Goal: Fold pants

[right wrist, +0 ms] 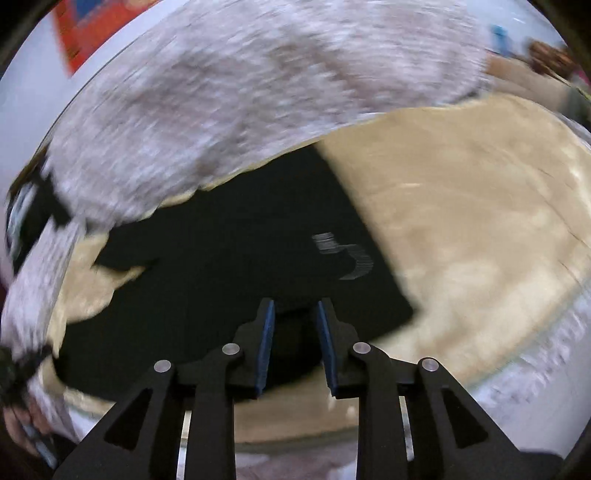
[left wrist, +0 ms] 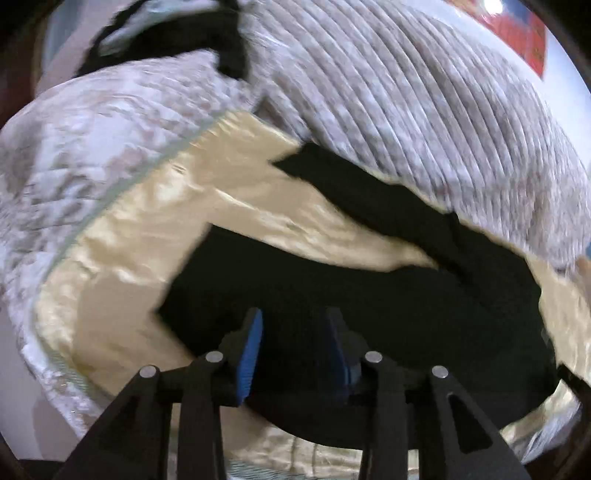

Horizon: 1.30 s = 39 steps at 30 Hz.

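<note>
Black pants lie spread on a cream satin sheet; two dark legs run away to the upper right. My left gripper is open just above the near black cloth, with nothing between its blue pads. In the right wrist view the pants show a small white logo. My right gripper is open over the near edge of the black cloth, its jaws apart and empty. Both views are motion blurred.
A grey ribbed quilt lies bunched behind the pants, also across the top of the right wrist view. A patterned white cover borders the sheet at left. A red object sits far back.
</note>
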Each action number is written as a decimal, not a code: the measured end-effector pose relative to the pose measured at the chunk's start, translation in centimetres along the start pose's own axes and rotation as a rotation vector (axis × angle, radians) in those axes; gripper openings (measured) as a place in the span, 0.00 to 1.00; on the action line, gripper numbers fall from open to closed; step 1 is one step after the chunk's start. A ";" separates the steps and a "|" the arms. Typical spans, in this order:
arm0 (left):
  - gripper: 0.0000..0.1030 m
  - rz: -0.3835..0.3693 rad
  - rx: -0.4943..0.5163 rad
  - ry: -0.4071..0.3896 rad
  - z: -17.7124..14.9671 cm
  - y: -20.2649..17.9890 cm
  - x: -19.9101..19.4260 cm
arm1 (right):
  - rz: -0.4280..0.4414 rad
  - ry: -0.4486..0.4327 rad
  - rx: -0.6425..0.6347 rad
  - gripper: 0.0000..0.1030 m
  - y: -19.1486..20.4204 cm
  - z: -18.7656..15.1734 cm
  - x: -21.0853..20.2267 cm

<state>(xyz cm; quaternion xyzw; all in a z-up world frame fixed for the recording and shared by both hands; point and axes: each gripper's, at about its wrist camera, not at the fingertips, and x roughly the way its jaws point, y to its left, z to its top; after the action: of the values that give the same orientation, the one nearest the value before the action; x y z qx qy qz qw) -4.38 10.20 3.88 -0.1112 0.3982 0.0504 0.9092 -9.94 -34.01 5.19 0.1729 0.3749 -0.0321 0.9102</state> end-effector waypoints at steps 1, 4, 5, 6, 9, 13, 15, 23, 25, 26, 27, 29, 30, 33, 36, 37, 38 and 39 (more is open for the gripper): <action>0.37 0.020 0.012 0.031 -0.6 0.0 0.6 | 0.007 0.028 -0.045 0.23 0.9 -0.3 1.1; 0.37 0.050 0.024 0.089 -1.7 0.5 2.0 | -0.021 0.152 -0.099 0.24 1.3 -1.7 4.8; 0.37 0.061 0.039 0.078 -1.8 0.3 1.6 | -0.026 0.176 -0.096 0.25 1.1 -2.1 5.4; 0.37 0.078 0.046 0.078 -1.7 0.1 1.4 | -0.008 0.150 -0.080 0.27 0.7 -2.2 5.0; 0.37 0.079 0.044 0.085 -1.3 -0.3 1.4 | -0.047 0.134 -0.086 0.32 0.7 -1.7 4.0; 0.37 0.086 0.087 0.081 -0.6 -1.9 1.9 | -0.032 0.092 -0.129 0.34 1.7 -0.9 3.3; 0.37 0.093 0.112 0.071 0.1 -2.7 2.5 | -0.026 0.086 -0.145 0.37 2.4 -0.3 3.7; 0.41 0.145 0.175 0.026 3.9 -3.7 4.2 | -0.114 0.068 -0.230 0.38 3.5 2.8 5.2; 0.41 0.166 0.190 0.017 4.5 -3.8 5.0 | -0.104 0.053 -0.196 0.38 2.7 3.4 5.2; 0.41 0.179 0.196 0.014 4.6 -3.7 5.5 | -0.091 0.054 -0.182 0.38 2.4 3.6 5.4; 0.41 0.199 0.203 0.013 4.6 -3.7 6.1 | -0.092 0.064 -0.179 0.38 2.2 3.7 5.9; 0.41 0.229 0.207 0.035 4.3 -3.3 7.1 | -0.097 0.107 -0.188 0.38 1.9 3.2 7.3; 0.41 0.237 0.206 0.051 4.1 -3.0 7.6 | -0.101 0.123 -0.188 0.38 1.8 3.0 7.8; 0.41 0.270 0.190 0.073 4.0 -2.3 8.6 | -0.137 0.136 -0.137 0.38 0.5 2.9 8.8; 0.41 0.285 0.166 0.062 4.4 -2.1 8.2 | -0.184 0.100 -0.095 0.38 -0.4 3.5 8.3; 0.41 0.286 0.152 0.061 4.4 -2.1 8.1 | -0.189 0.091 -0.073 0.38 -0.9 3.7 8.1; 0.41 0.280 0.140 0.057 4.4 -2.1 7.8 | -0.177 0.088 -0.051 0.38 -1.2 3.7 7.9; 0.41 0.263 0.137 0.049 4.3 -2.4 7.4 | -0.171 0.085 -0.043 0.38 -1.2 3.7 7.9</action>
<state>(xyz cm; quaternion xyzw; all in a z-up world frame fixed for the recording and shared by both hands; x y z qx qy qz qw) 4.19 8.90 1.67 0.0028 0.4340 0.1390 0.8901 -2.07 -35.85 1.80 0.1220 0.4273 -0.0942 0.8909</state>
